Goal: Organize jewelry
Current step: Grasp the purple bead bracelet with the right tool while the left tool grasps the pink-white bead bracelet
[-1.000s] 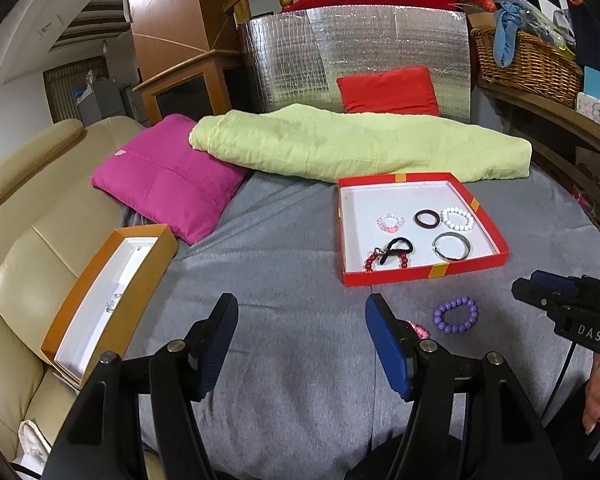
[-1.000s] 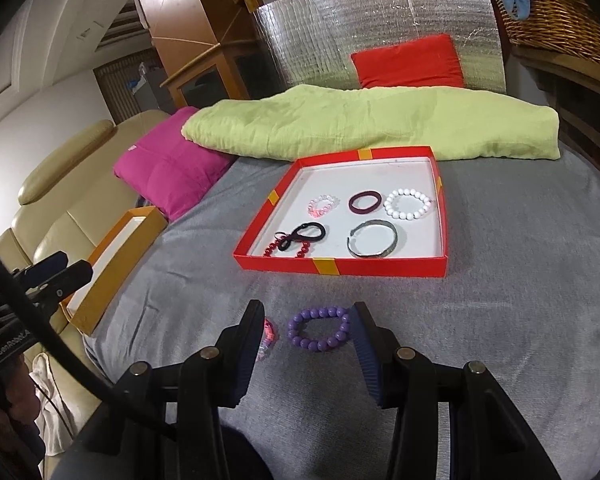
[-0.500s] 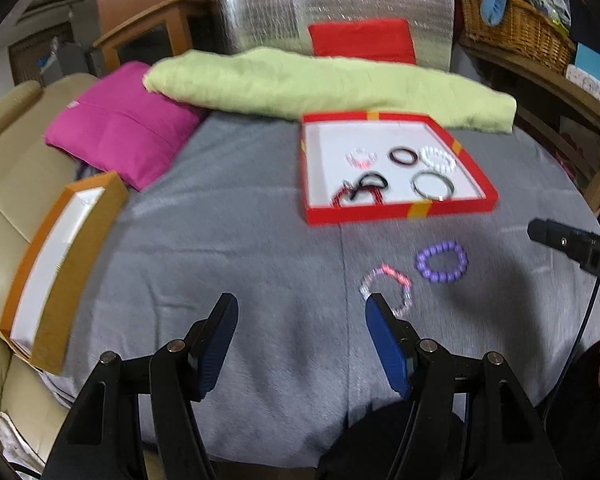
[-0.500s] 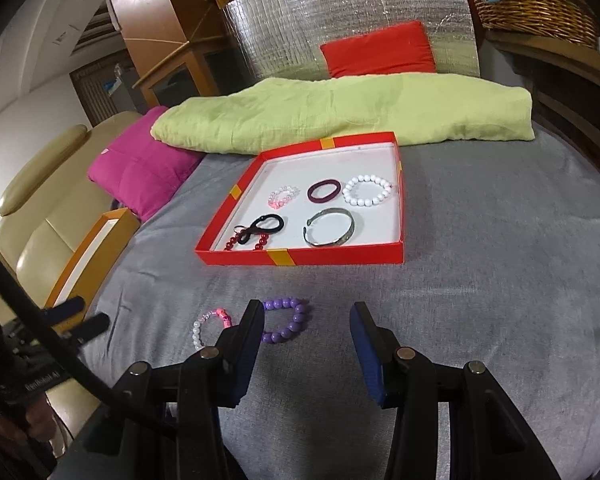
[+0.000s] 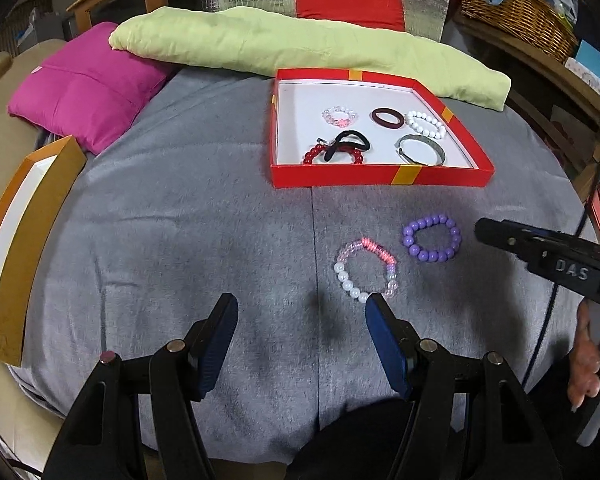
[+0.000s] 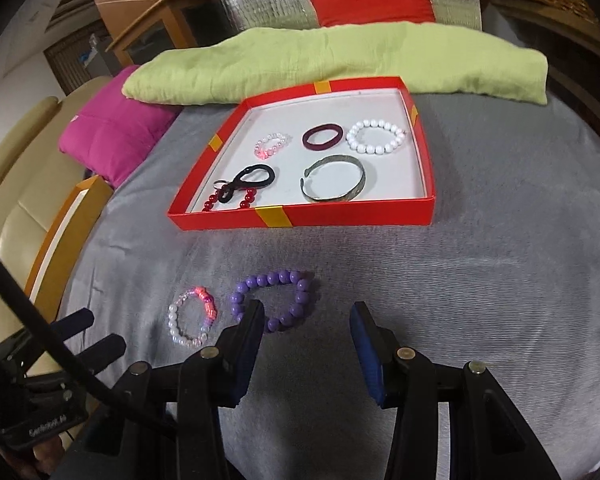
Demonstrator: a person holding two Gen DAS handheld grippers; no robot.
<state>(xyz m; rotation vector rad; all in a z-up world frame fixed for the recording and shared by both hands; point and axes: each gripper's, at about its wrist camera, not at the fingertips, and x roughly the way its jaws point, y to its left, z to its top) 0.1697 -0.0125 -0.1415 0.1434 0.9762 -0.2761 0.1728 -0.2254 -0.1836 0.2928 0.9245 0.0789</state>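
Two bracelets lie loose on grey bed cover, outside red tray (image 6: 340, 216). Pick-up step in hand, nothing gripped.

Right claw (image 6: 307, 324) spread wide, empty; purple bracelet (image 6: 274, 300) just ahead, toward its left finger. Left claw (image 5: 300, 316) also spread, empty; mixed pink-white bracelet (image 5: 366, 270) ahead, at right fingertip.

Next, likely: centre claw over beads, pinch, carry forward into tray.

Only left view shows hand (image 5: 590, 364) holding right tool; right view shows purple beads closer.

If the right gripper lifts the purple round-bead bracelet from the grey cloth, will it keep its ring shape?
Probably not: the purple round-bead bracelet already lies slightly misshapen, so it likely sags. Its glossy beads may slip; the plush grey cloth should limit rolling.
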